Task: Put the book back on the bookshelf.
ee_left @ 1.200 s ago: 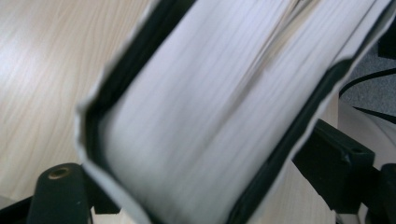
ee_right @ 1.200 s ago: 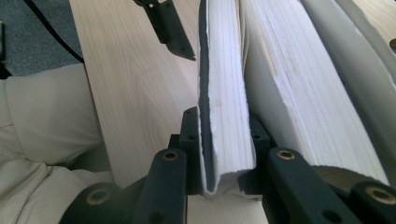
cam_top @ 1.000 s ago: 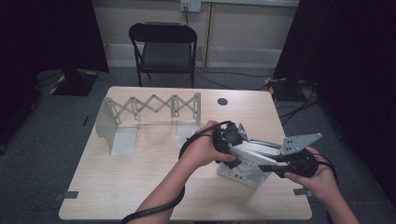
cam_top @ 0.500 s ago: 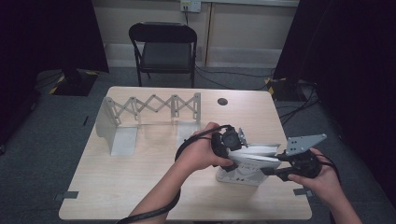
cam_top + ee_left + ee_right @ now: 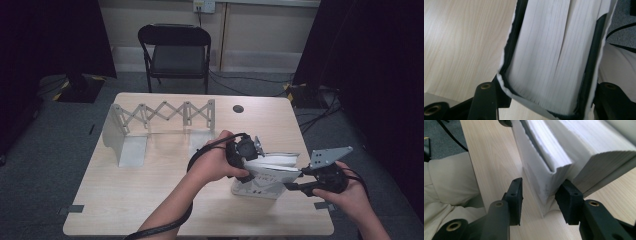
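Table [image 5: 150,200]: pale wood-grain top, carrying all items. Accordion rack [image 5: 160,112]: grey, expanded, toward 11 o'clock, well apart from the work.

Book [image 5: 270,172]: thick white paperback, dark lettering on cover, at 4 o'clock on the table, partly open with pages fanned. Judged moderately heavy; the page block was soft and liable to splay or slip, covers flexible and easily creased. Best held across the full thickness near the spine, not by loose leaves.

Left gripper [image 5: 245,155]: jaws closed around the book's [image 5: 554,57] page block, one at each cover. Right gripper [image 5: 300,185]: jaws apart, straddling the lower cover's corner [image 5: 544,187], not clamped.
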### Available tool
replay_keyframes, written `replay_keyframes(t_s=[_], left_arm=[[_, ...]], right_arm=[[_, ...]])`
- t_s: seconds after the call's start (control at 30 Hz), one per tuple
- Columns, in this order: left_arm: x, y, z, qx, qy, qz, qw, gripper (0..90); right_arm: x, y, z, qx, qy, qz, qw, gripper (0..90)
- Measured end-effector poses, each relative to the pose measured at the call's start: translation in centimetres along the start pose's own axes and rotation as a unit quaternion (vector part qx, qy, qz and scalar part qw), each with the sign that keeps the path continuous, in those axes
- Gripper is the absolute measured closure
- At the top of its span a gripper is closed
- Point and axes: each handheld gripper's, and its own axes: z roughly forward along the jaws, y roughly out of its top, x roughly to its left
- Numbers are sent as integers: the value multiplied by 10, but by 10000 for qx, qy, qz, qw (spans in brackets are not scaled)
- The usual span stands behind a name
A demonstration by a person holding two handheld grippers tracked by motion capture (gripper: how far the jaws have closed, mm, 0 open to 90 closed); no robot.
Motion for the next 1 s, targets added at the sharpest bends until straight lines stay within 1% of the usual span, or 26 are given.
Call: replay_keyframes(t_s=[0.07, 0.1, 0.17, 0.23, 0.27, 0.33, 0.37, 0.4, 0.43, 0.47, 0.53, 0.57, 0.6, 0.63, 0.7, 0.77, 0.8, 0.83, 0.87, 0.9, 0.93, 0.97, 1.0], left_arm=[[0, 1, 0, 2, 30, 75, 10000, 426], [0, 2, 0, -38, 66, 128, 9999, 420], [0, 5, -1, -23, 51, 149, 9999, 404], [0, 8, 0, -81, 55, 189, 9998, 397], [-1, 10, 0, -55, 54, 180, 9998, 385], [-1, 13, 1, -43, 97, 313, 9995, 384], [-2, 14, 2, -61, 107, 308, 9995, 385], [-2, 15, 2, -19, 110, 365, 9993, 391], [-3, 15, 2, -21, 142, 448, 9989, 394], [-3, 15, 2, -29, 125, 505, 9986, 400], [-3, 14, 1, -37, 31, 485, 9988, 426], [-3, 14, -1, -4, -18, 509, 9987, 444], [-4, 15, -2, 20, -85, 447, 9990, 462], [-5, 15, -3, 53, -114, 434, 9990, 480], [-7, 14, -3, 13, -113, 387, 9992, 497], [-8, 13, -4, 27, -89, 260, 9996, 507], [-8, 12, -5, -4, -66, 247, 9997, 513], [-8, 11, -5, 0, -53, 201, 9998, 518], [-8, 11, -6, 3, -35, 203, 9998, 523], [-9, 10, -6, 12, -15, 134, 9999, 525], [-9, 10, -7, 57, -12, 194, 9998, 527], [-10, 9, -8, 88, -4, 152, 9998, 527], [-10, 8, -9, 118, 6, 155, 9998, 528]], right_arm=[[0, -1, 0, -32, -8, 25, 10000, 575], [-1, -1, 1, -45, -5, 24, 10000, 575], [-1, 0, 2, -48, -17, 24, 10000, 574], [-2, 0, 3, -35, -17, 24, 10000, 573], [-2, 1, 3, -26, -23, 26, 10000, 567], [-2, 1, 4, -41, -33, 40, 10000, 564], [-2, 0, 4, -54, -31, 53, 10000, 563], [-2, 0, 4, -66, -36, 58, 10000, 562], [-2, 0, 4, -78, -38, 56, 9999, 561], [-2, 0, 5, -77, -34, 53, 10000, 561], [-2, -1, 5, -108, -16, 32, 9999, 557], [-2, -2, 5, -125, -10, 46, 9999, 543], [-3, -2, 5, -147, -10, 45, 9999, 537], [-3, -3, 5, -158, -20, 34, 9999, 528], [-2, -3, 6, -188, -18, 5, 9998, 506], [-2, -4, 6, -233, -39, -19, 9997, 466], [-2, -5, 6, -236, -79, -44, 9997, 442], [-2, -6, 6, -233, -118, -66, 9996, 436], [-3, -7, 5, -218, -160, -51, 9996, 423], [-3, -8, 4, -186, -199, -32, 9996, 394], [-4, -10, 4, -171, -244, -14, 9996, 386], [-5, -12, 4, -141, -268, 19, 9995, 381], [-5, -14, 4, -128, -285, 23, 9995, 373]])
